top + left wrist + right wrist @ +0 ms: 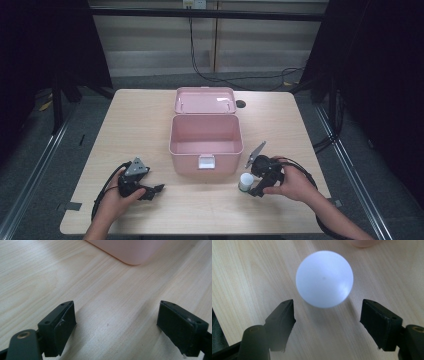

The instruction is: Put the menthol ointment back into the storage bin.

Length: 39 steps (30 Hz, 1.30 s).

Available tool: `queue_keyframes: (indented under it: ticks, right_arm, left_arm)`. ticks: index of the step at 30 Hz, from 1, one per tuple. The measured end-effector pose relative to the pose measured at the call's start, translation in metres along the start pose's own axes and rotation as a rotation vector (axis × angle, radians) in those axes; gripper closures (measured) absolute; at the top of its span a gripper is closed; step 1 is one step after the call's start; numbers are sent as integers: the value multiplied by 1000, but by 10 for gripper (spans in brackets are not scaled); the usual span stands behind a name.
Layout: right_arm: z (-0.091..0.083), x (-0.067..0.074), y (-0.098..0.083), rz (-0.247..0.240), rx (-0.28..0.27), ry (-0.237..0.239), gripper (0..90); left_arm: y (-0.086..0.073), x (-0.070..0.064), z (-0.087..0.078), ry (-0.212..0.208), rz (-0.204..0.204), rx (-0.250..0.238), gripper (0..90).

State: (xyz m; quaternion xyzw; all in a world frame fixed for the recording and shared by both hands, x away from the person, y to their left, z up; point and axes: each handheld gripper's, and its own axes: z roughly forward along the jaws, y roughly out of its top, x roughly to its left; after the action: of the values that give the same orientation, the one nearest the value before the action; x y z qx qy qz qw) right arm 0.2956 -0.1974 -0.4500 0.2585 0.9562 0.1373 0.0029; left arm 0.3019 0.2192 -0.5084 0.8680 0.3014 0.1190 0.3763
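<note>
White round-topped plastic object (324, 278) upright on light wood bench (150, 120), just ahead of right tool (327, 315), centred between its spread, empty jaws, untouched. Open pink plastic box (205, 142) just beyond. Left tool (150, 191) far side, open, empty. Right nearer.

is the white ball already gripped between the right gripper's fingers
No, the white ball lies on the table just ahead of the right gripper, whose fingers stand spread apart without touching it.
</note>
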Motion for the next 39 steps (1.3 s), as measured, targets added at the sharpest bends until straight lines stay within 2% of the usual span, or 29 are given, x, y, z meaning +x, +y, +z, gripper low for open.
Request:
queue_keyframes:
  ticks: [6, 13, 17, 25, 34, 39]
  right_arm:
    - [-2, 0, 11, -19, 34, -2, 330]
    - [-5, -1, 22, -16, 56, 5, 372]
    - [-5, -2, 30, -18, 94, 17, 421]
    - [-2, -1, 38, -23, 114, 32, 492]
    - [-2, 3, 46, -49, 182, 12, 504]
    - [-8, 3, 48, -49, 184, 22, 504]
  left_arm:
    - [0, 0, 0, 1, 0, 1, 147]
    - [0, 0, 0, 1, 0, 1, 147]
    - [0, 0, 0, 1, 0, 1, 147]
    - [0, 0, 0, 0, 0, 1, 147]
    - [0, 0, 0, 0, 1, 1, 147]
    - [0, 0, 0, 1, 0, 1, 147]
